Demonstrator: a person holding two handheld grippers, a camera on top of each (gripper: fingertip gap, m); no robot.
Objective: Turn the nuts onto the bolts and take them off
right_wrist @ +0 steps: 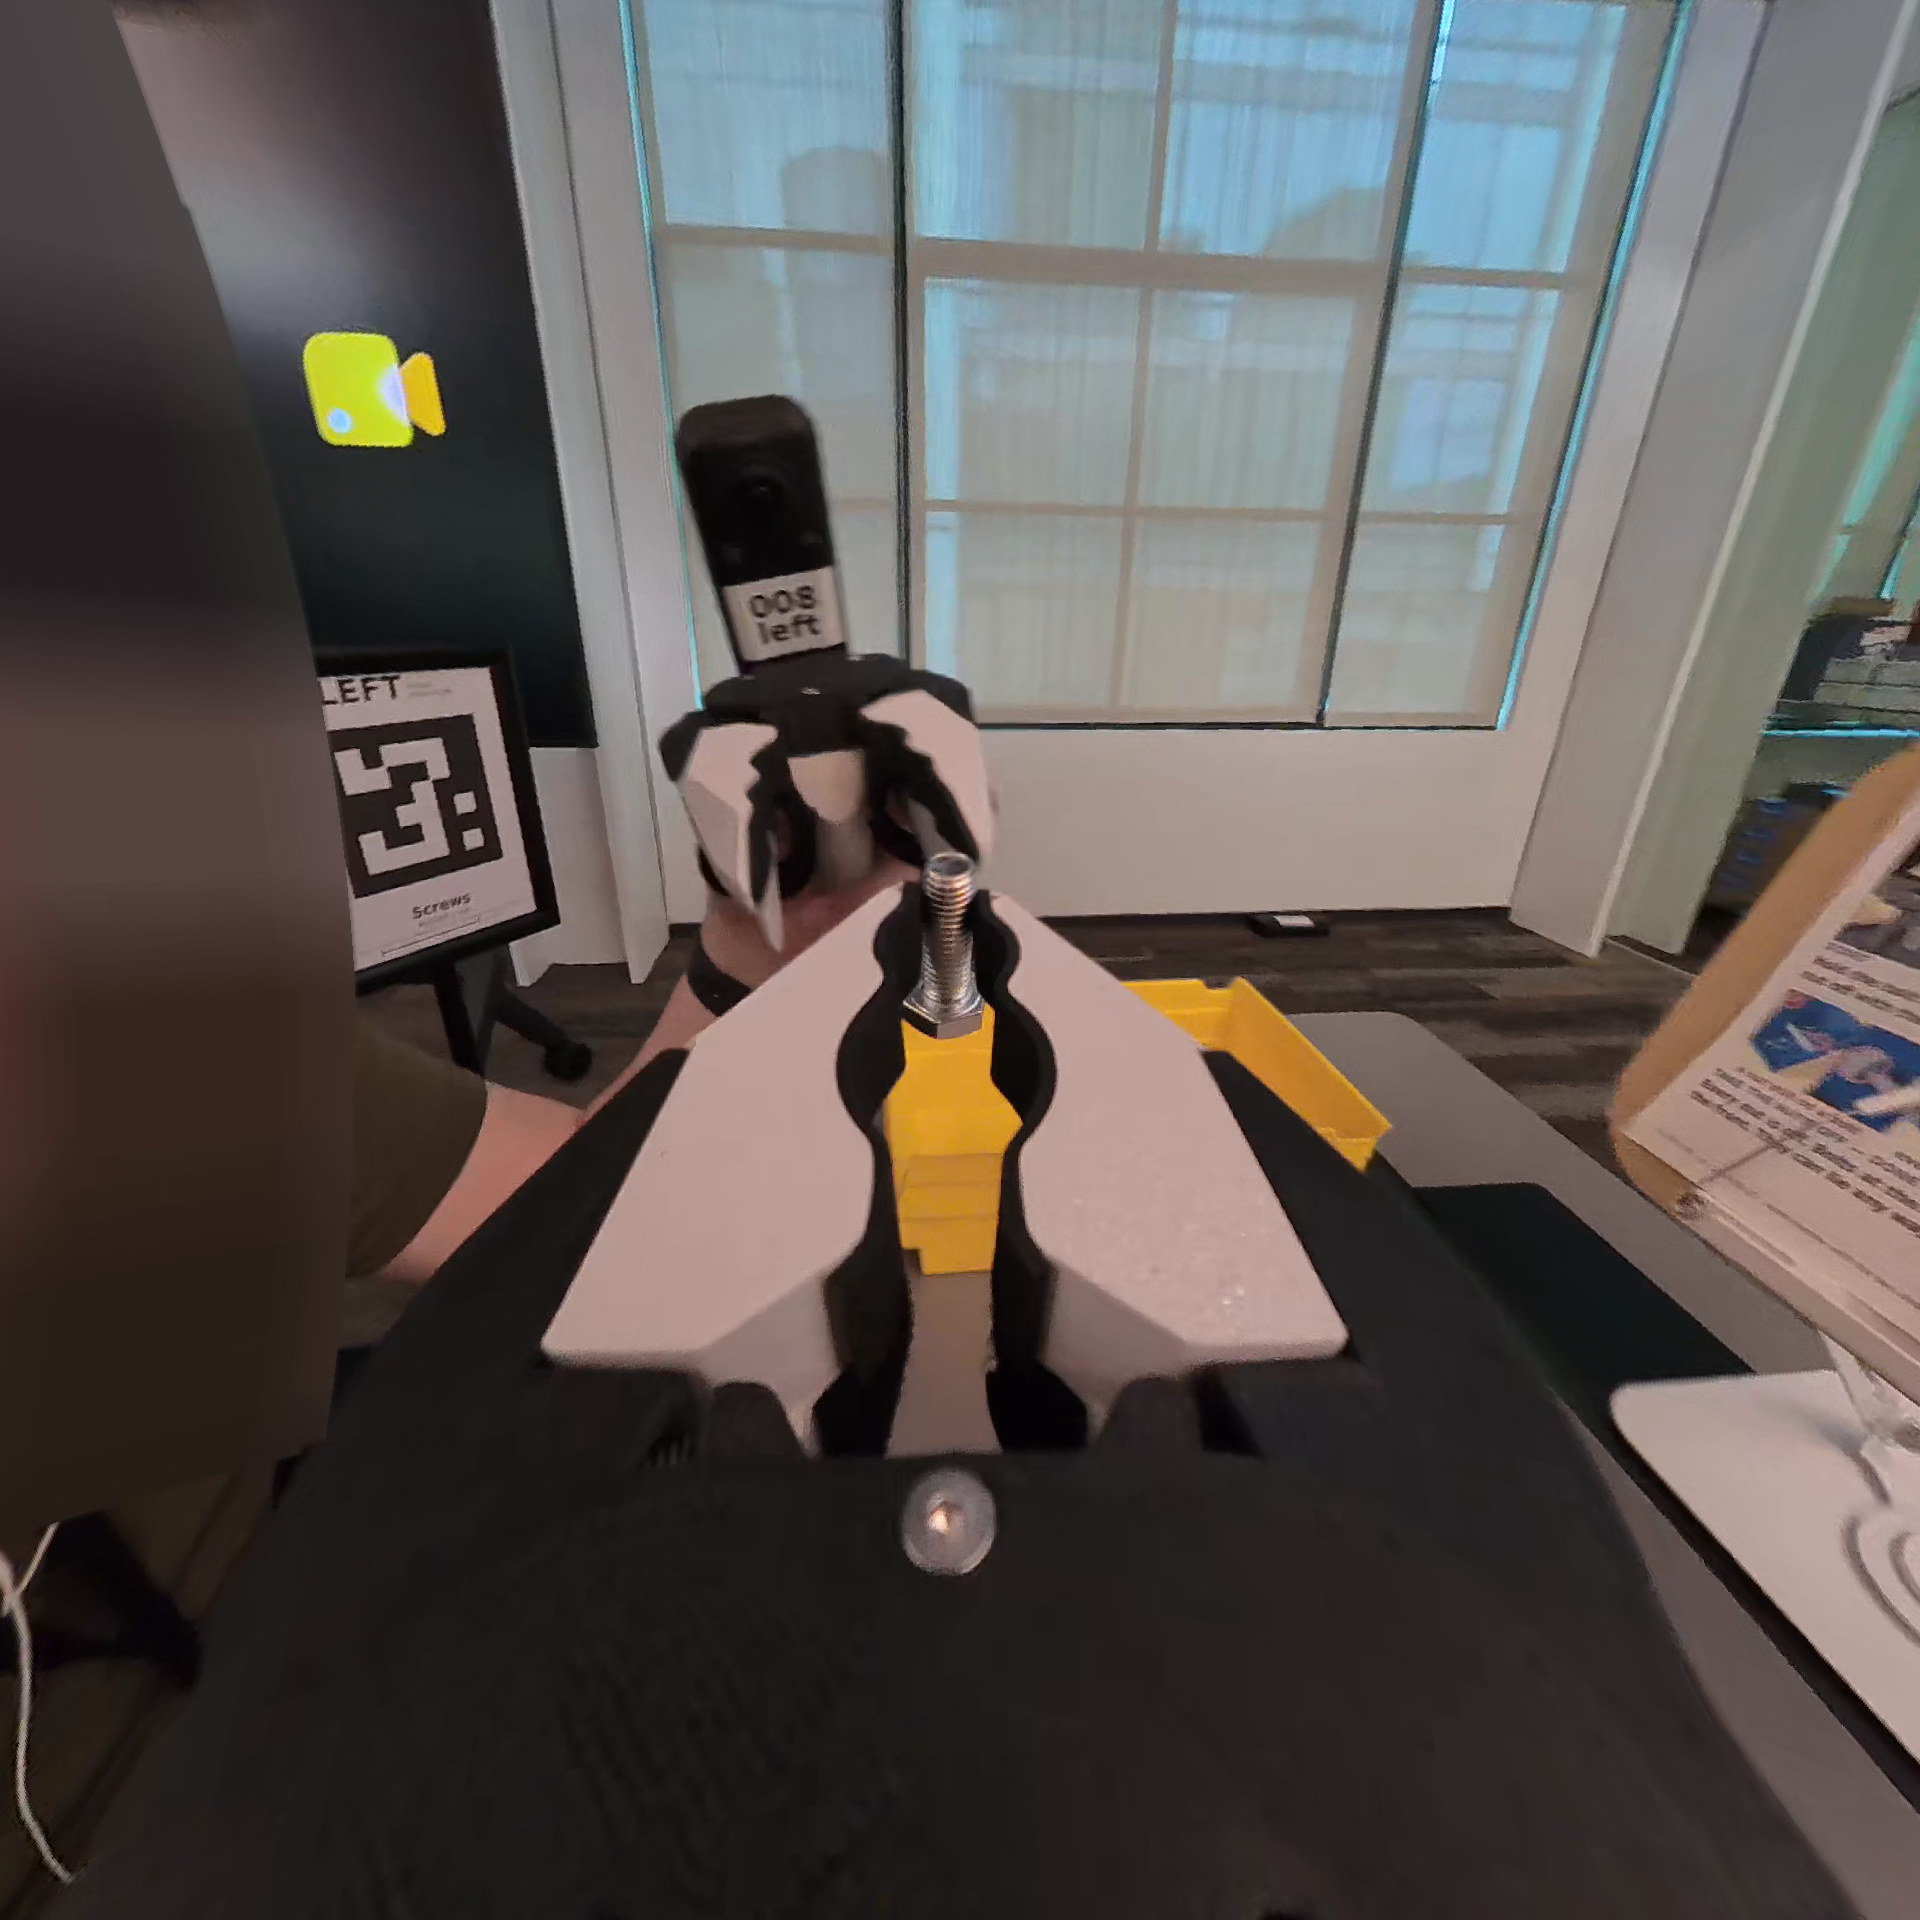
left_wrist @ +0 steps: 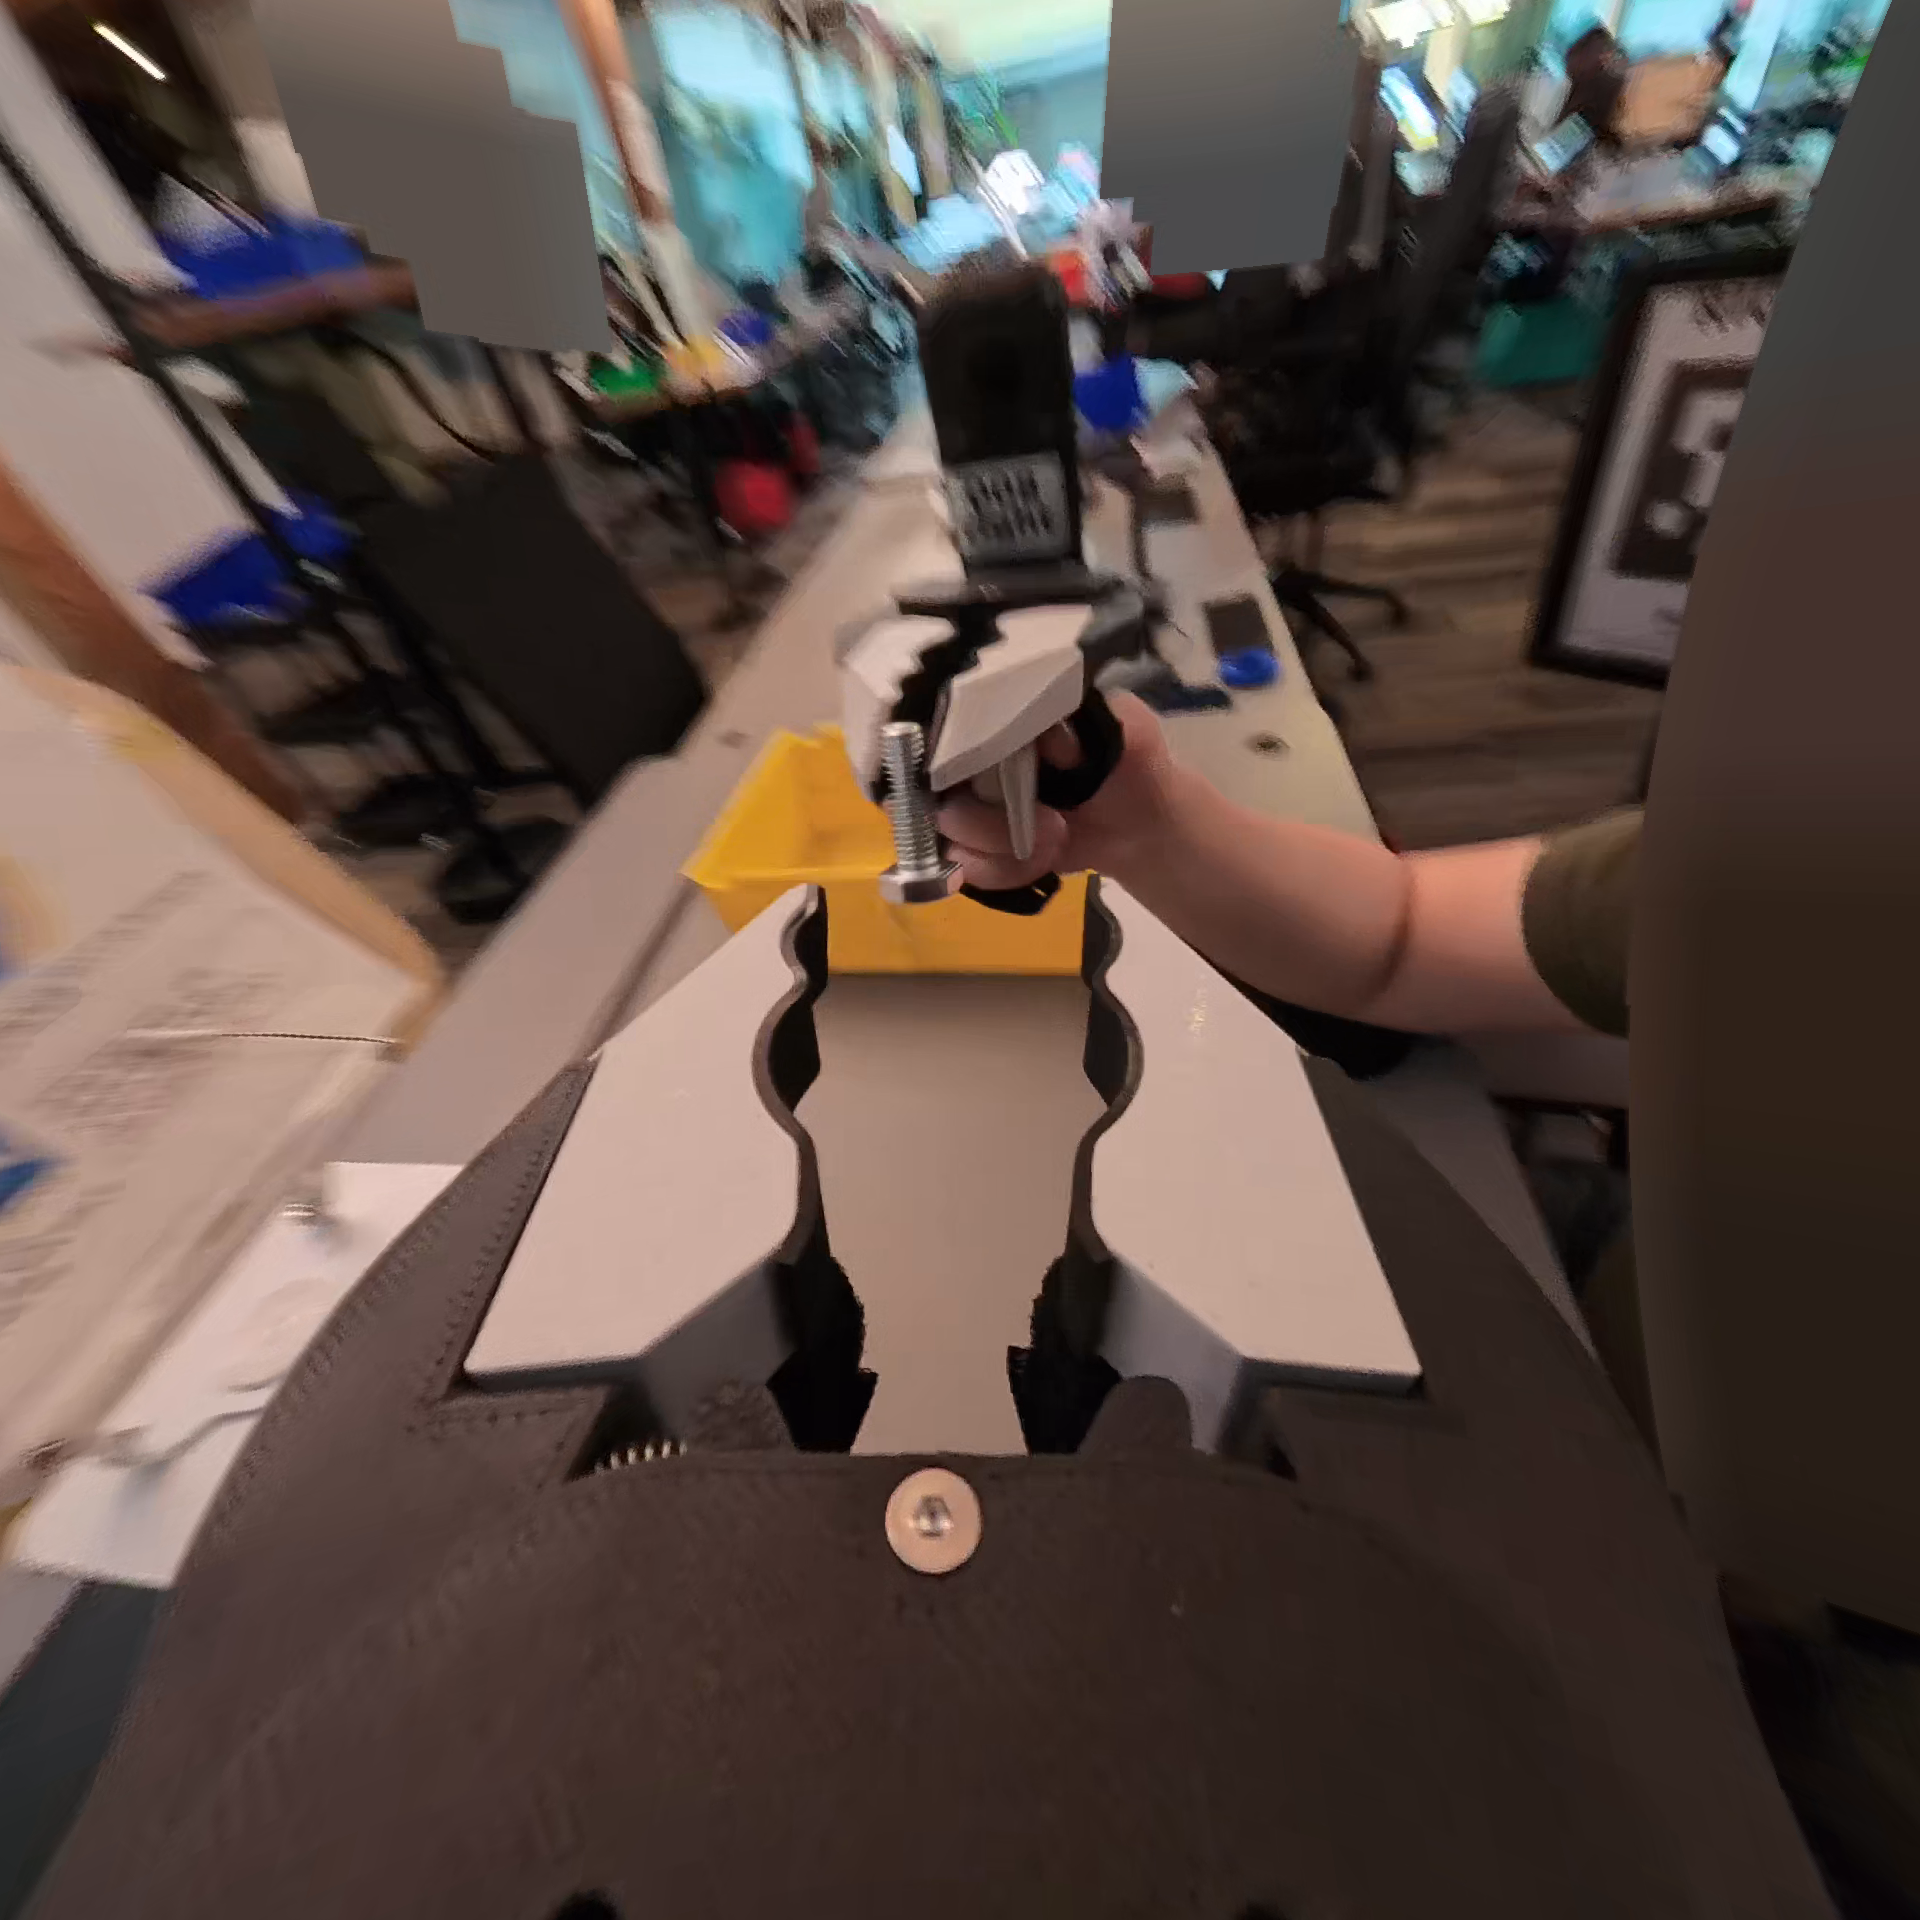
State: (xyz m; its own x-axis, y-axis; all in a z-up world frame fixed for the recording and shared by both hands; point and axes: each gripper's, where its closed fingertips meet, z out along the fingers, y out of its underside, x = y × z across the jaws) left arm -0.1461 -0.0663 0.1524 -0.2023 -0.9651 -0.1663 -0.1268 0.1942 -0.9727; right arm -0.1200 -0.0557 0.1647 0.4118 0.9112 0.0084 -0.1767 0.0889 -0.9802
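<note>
My right gripper (right_wrist: 940, 904) is shut on a silver bolt (right_wrist: 940, 961), gripping its threaded shank near the fingertips. The hex head points down and the threaded end points up. It hangs above a yellow bin (right_wrist: 1262, 1049). The left wrist view shows the same right gripper (left_wrist: 909, 769) with the bolt (left_wrist: 912, 810) above the yellow bin (left_wrist: 821, 831). My left gripper (left_wrist: 951, 920) is open and empty, its tips just short of the bin. It faces the bolt from close by in the right wrist view (right_wrist: 831, 831). No nut shows in either view.
The bin sits on a long grey table (left_wrist: 644, 935). A framed instruction board (right_wrist: 1787, 1091) and a white mat (right_wrist: 1766, 1496) stand at one side. A framed marker sign (right_wrist: 426, 821) stands on the floor. A laptop (left_wrist: 1013, 499) and a blue object (left_wrist: 1247, 665) lie farther along the table. My left and right fingertips are right by each other.
</note>
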